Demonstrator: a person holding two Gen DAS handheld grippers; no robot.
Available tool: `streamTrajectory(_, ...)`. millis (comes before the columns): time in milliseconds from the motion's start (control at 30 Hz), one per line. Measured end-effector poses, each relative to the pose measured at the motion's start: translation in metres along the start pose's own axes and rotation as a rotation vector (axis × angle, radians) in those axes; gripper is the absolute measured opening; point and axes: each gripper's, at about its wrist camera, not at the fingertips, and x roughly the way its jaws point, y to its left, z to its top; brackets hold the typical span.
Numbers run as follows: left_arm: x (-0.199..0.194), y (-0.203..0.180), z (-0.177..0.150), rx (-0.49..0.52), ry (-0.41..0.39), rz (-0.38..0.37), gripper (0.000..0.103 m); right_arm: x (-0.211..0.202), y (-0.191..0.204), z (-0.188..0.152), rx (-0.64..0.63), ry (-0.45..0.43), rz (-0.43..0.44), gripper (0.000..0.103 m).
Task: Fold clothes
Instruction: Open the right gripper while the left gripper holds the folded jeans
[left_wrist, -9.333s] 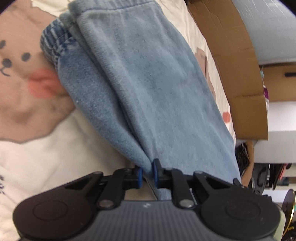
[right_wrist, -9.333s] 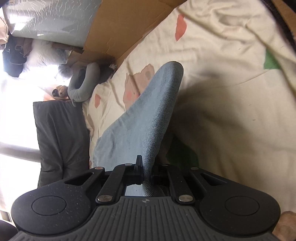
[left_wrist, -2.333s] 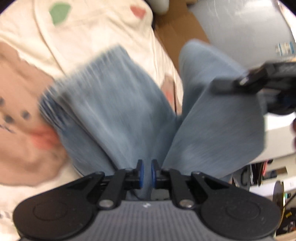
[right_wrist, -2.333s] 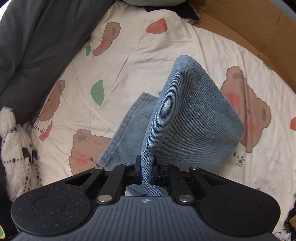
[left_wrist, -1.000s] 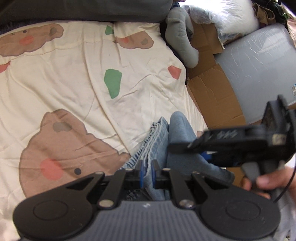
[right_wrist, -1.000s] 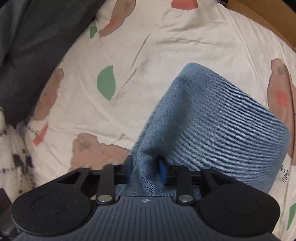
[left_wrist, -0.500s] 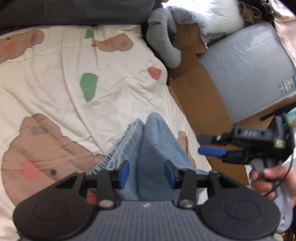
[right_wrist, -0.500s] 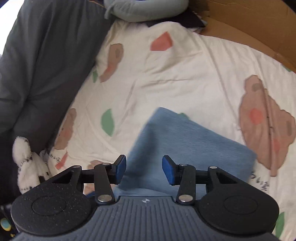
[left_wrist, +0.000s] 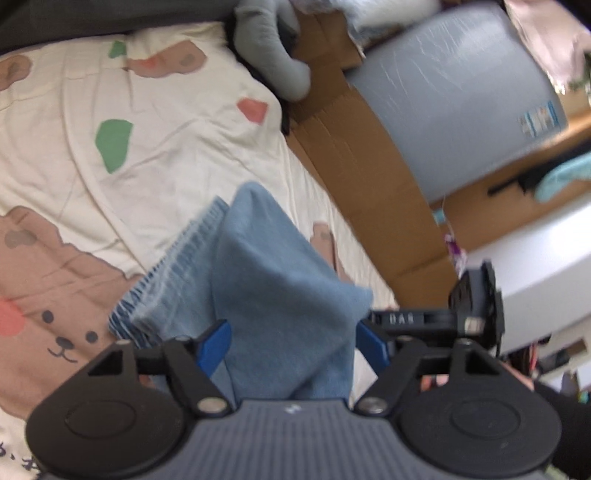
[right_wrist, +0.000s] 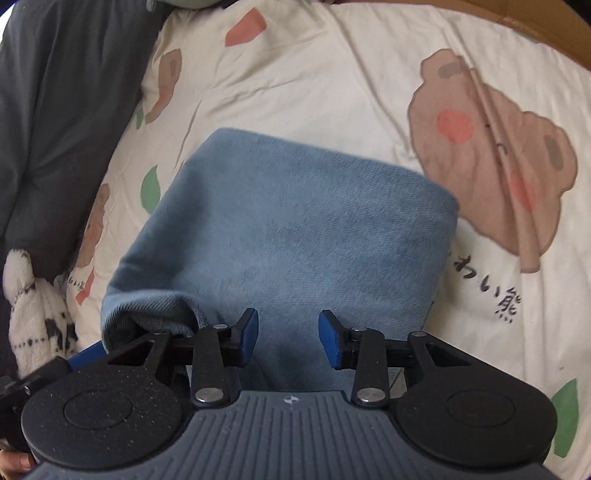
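Observation:
A pair of light blue jeans (right_wrist: 295, 221) lies folded in a thick bundle on the cream bear-print bed sheet (right_wrist: 332, 85). My right gripper (right_wrist: 289, 336) hovers over its near edge, jaws apart and closing slightly, the blue pads clear of the denim. In the left wrist view the jeans (left_wrist: 273, 280) show their ribbed waistband at the left. My left gripper (left_wrist: 295, 343) is opening, its pads either side of the bundle's near end without pinching it. The right gripper (left_wrist: 472, 317) shows to the right, held by a hand.
A dark grey blanket (right_wrist: 55, 110) and a white plush toy (right_wrist: 26, 306) border the sheet on the left. Brown cardboard (left_wrist: 369, 166), a grey plush (left_wrist: 273, 62) and a plastic-wrapped grey-blue slab (left_wrist: 461, 103) run along the bed's right edge.
Both grippers have let go of the denim. The left jaws went from shut to wide apart. The right gripper moved off the bundle, which now lies flat on the sheet.

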Motion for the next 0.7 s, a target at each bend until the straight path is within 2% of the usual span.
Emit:
streamTrajectory(167, 0.018, -0.021, -0.011, 0.059, 0.034, 0.026, 0.078, 0.002, 0.003, -0.002, -0.009, -0.003, 0.038, 0.044)
streamTrajectory(367, 0.019, -0.021, -0.015, 0.039, -0.025, 0.106, 0.077, 0.0, 0.007, -0.007, -0.017, 0.008, 0.106, 0.044)
streamTrajectory(467, 0.012, -0.017, -0.014, 0.035, -0.059, 0.122, 0.073, 0.003, 0.013, -0.009, -0.03, 0.026, 0.144, 0.044)
streamTrajectory(567, 0.004, -0.011, -0.014, 0.027, -0.086, 0.146, 0.064, 0.009, 0.022, -0.013, -0.052, 0.047, 0.174, 0.044)
streamTrajectory(600, 0.001, -0.007, -0.014, 0.017, -0.092, 0.156, 0.054, 0.01, 0.024, -0.014, -0.06, 0.053, 0.179, 0.044)
streamTrajectory(633, -0.002, -0.002, -0.014, 0.006, -0.093, 0.171, 0.048, 0.012, 0.026, -0.015, -0.067, 0.058, 0.183, 0.044)
streamTrajectory(700, -0.005, 0.008, -0.015, -0.014, -0.085, 0.203, 0.028, 0.014, 0.029, -0.016, -0.076, 0.062, 0.19, 0.044)
